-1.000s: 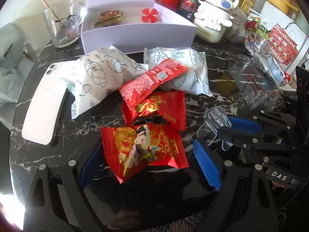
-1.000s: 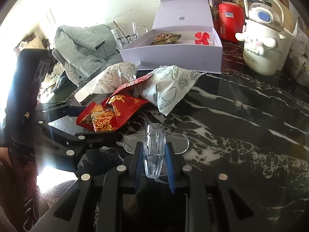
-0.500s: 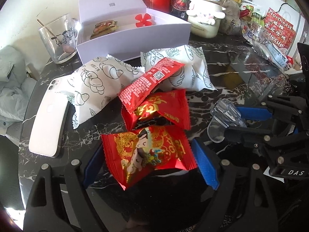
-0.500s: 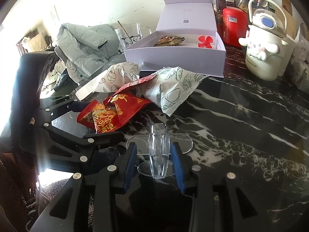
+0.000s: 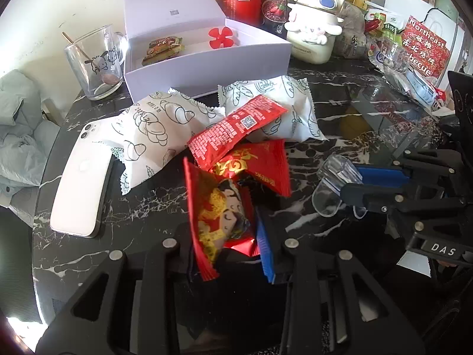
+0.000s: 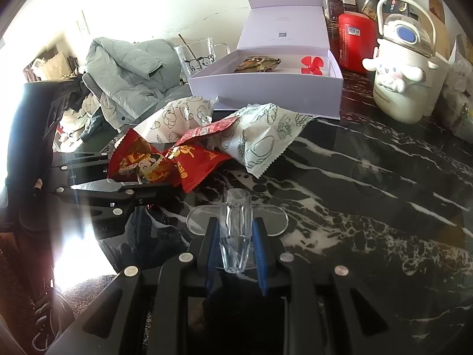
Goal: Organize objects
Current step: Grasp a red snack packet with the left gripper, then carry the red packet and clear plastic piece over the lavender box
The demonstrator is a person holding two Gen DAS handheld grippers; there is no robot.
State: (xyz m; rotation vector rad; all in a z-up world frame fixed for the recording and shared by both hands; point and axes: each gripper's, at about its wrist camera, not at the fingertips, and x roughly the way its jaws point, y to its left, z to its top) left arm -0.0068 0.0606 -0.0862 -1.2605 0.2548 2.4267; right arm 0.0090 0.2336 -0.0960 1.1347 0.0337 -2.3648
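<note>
Red bag [image 5: 425, 48] is reading "Northeast"; "DAS" is showing on the right gripper [image 5: 340, 190], which is clamping a clear plastic holder [image 6: 235, 230]. Left gripper [image 5: 227, 236], wide open a second ago, is now squeezing the red cartoon-figure snack packet [image 5: 218, 210], crumpled upright above the marble table [image 5: 142, 207].

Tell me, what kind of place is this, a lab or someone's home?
Most likely a home, probably a dining or living area. A black marble-patterned table holds snack packets, a phone and a cartoon glass mug, and a grey padded jacket lies heaped beside it.
</note>
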